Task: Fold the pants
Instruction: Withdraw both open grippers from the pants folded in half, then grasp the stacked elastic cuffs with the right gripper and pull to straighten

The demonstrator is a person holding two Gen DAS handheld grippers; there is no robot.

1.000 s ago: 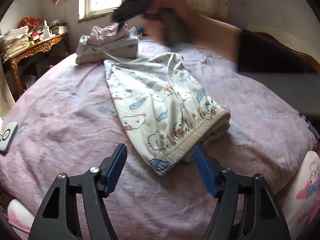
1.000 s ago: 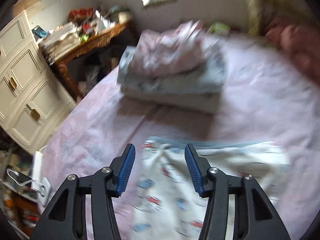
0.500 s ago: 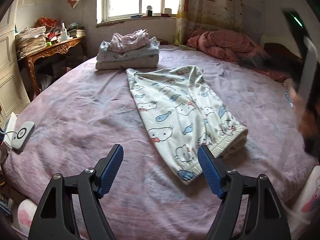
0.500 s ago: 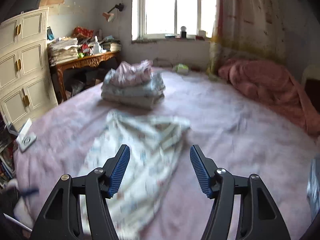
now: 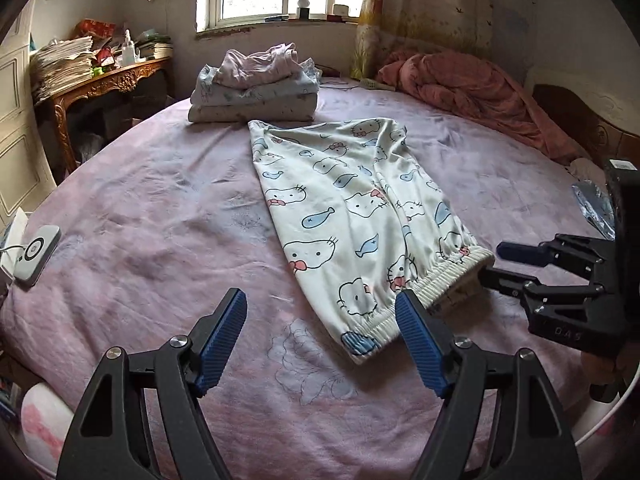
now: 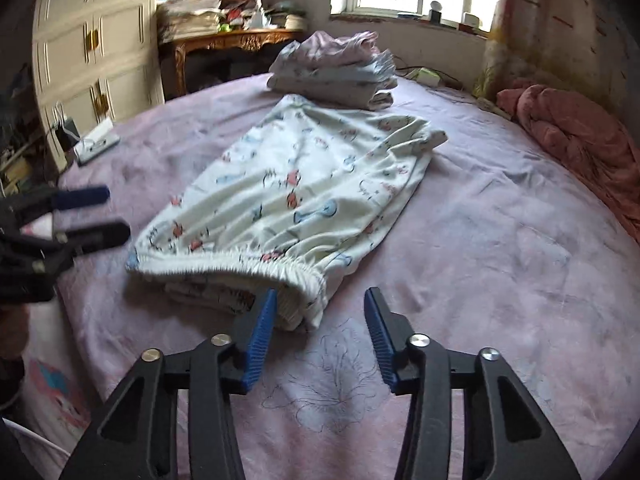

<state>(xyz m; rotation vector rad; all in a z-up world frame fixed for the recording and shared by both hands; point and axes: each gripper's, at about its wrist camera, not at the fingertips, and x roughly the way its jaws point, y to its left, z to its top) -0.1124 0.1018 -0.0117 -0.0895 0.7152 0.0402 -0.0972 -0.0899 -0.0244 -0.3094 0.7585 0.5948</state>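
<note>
White pants (image 5: 344, 216) with a cat and fish print lie flat on the pink bedsheet (image 5: 160, 220), legs toward the far stack and elastic waistband (image 5: 436, 280) nearest me. My left gripper (image 5: 320, 304) hovers open over the sheet, its right finger beside the waistband's near corner. My right gripper (image 6: 322, 296) is at the waistband's other corner (image 6: 304, 280), jaws closing. That corner sits by the left pad, and the pads do not press on it. Each gripper shows in the other's view: the right gripper (image 5: 494, 266) and the left gripper (image 6: 116, 213).
A stack of folded clothes (image 5: 256, 88) sits just beyond the pant legs. A crumpled pink blanket (image 5: 460, 88) lies at the far right. A white device (image 5: 36, 252) rests at the bed's left edge. A cluttered wooden desk (image 6: 236, 40) and cream cabinet (image 6: 92, 40) stand behind.
My right gripper swung from the far end near the stack down to the waistband end, and its jaws have narrowed. The left gripper has barely moved. The pants lie as before.
</note>
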